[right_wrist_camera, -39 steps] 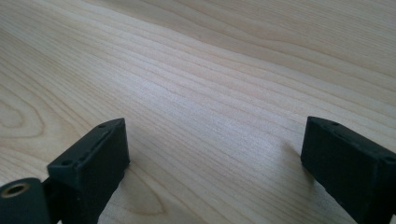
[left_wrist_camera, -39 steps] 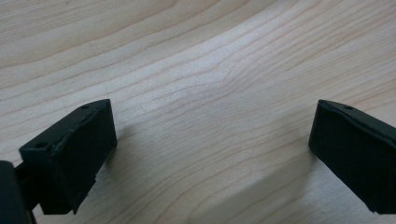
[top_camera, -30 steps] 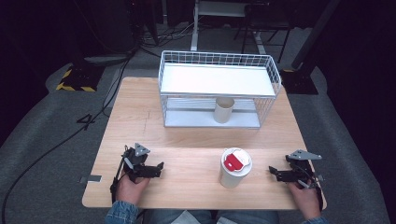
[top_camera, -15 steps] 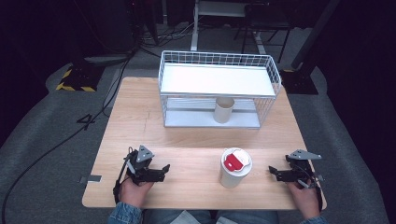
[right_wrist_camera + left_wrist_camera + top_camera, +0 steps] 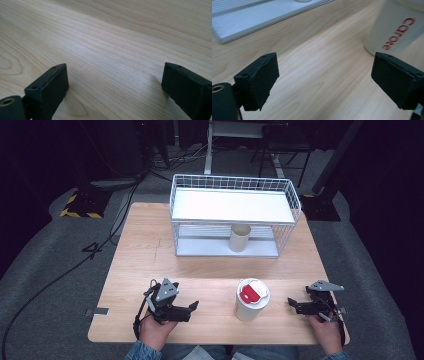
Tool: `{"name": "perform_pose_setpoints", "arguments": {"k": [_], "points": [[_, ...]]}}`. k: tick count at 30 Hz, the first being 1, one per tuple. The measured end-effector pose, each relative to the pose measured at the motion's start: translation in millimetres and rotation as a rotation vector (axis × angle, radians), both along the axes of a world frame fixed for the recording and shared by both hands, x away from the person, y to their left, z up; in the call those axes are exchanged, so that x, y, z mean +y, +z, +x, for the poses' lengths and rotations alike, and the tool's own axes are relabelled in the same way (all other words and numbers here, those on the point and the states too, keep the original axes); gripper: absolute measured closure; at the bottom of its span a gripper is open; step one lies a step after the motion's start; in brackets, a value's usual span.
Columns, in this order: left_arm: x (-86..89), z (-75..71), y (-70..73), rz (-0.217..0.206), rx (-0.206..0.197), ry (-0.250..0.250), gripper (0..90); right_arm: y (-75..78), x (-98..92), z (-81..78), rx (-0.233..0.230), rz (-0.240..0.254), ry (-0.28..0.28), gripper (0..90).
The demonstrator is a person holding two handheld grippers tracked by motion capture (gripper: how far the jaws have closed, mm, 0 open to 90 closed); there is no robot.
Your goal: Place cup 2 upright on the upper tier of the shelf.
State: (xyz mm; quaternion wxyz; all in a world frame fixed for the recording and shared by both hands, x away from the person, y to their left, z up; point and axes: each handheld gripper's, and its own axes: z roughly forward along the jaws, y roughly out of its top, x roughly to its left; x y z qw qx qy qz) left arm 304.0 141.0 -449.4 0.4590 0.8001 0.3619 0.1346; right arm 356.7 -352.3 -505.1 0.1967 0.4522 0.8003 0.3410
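Observation:
A white cup with a red-and-white lid [image 5: 251, 298] stands near the table's front edge, between my two grippers. My left gripper [image 5: 194, 306] is held a little above the wood to the cup's left, pointing at it, jaws wide open and empty. In the left gripper view [image 5: 324, 80] the cup's white wall with red lettering [image 5: 398, 27] rises at the upper right, beyond the jaws. My right gripper [image 5: 291, 304] rests low at the cup's right, open, with bare wood between its jaws [image 5: 115, 87].
A white wire basket rack [image 5: 235, 215] stands at the back of the wooden table [image 5: 200, 265]. A tan paper cup [image 5: 239, 237] sits on its lower shelf. Cables run over the grey floor at the left.
My left gripper has risen and moved right, toward the lidded cup. The right gripper and the cup have kept still.

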Motion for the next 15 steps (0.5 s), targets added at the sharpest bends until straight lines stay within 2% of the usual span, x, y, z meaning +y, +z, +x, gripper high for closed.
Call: {"name": "perform_pose_setpoints", "arguments": {"k": [1, 4, 5, 11, 15], "points": [[-6.7, -1.8, 2.0, -0.008, -0.004, -0.028, 10.4, 0.0, 0.0, 0.0, 0.000, 0.000, 0.000, 7.3], [-13.7, -3.6, 4.0, -0.009, -0.011, -0.052, 10.6, 0.0, 0.0, 0.0, 0.000, 0.000, 0.000, 7.3], [-19.5, -5.4, 5.5, -0.022, -0.014, -0.071, 10.6, 0.0, 0.0, 0.0, 0.000, 0.000, 0.000, 7.3], [-34.6, -7.5, 7.6, -0.053, -0.040, -0.113, 9.3, 0.0, 0.0, 0.0, 0.000, -0.001, 0.000, 7.3], [-49.0, -5.5, 7.7, -0.081, -0.028, -0.154, 9.3, 0.0, 0.0, -0.1, 0.000, 0.000, 0.000, 7.3]]}}
